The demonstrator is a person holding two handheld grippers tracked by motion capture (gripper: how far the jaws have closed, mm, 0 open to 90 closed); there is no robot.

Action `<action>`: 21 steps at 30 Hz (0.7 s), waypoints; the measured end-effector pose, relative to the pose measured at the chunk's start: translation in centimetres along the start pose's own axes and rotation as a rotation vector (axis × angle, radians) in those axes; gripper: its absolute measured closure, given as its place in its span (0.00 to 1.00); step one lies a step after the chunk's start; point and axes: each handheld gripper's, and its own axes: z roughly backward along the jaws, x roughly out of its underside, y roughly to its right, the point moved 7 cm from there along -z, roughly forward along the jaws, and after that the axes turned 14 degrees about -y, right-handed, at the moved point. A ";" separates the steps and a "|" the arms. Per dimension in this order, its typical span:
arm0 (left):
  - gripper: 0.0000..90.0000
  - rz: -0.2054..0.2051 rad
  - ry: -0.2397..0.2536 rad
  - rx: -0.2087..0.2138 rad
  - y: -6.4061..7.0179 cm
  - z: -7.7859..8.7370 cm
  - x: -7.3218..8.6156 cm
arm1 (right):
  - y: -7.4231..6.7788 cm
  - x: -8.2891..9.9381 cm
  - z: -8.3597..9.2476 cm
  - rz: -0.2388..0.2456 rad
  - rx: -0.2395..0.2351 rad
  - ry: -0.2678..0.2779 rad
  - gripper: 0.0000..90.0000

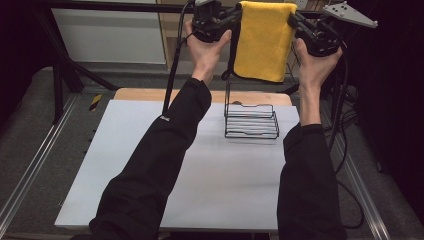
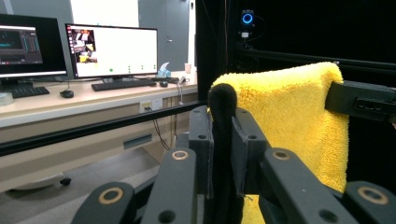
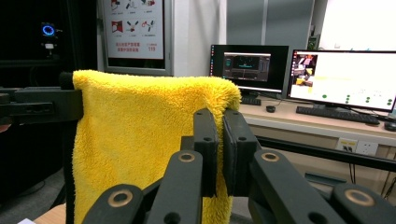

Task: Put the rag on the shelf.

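Observation:
A yellow towel hangs spread between my two grippers, high above the far edge of the table. My left gripper is shut on its left top corner, where a dark fuzzy edge sticks up between the jaws. My right gripper is shut on the right top corner, and its jaws pinch the yellow pile. Each gripper view shows the other gripper at the towel's far corner: the right one and the left one. Below the towel, a black wire rack stands on the table.
A white sheet covers the table, with a wooden edge at its far side. Metal rails run along both sides. A desk with monitors and a keyboard stands beyond the table.

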 end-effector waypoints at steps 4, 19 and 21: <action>0.88 -0.055 -0.011 -0.013 0.2 -0.5 0.6 | 0.6 0.7 -0.6 -0.003 0.002 -0.013 0.95; 0.88 -0.109 -0.060 0.022 1.7 -2.2 4.4 | 2.1 5.1 -0.9 -0.013 -0.008 -0.078 0.95; 0.88 -0.111 -0.067 0.030 1.8 -2.3 5.0 | 2.2 5.7 -1.0 -0.019 -0.012 -0.085 0.95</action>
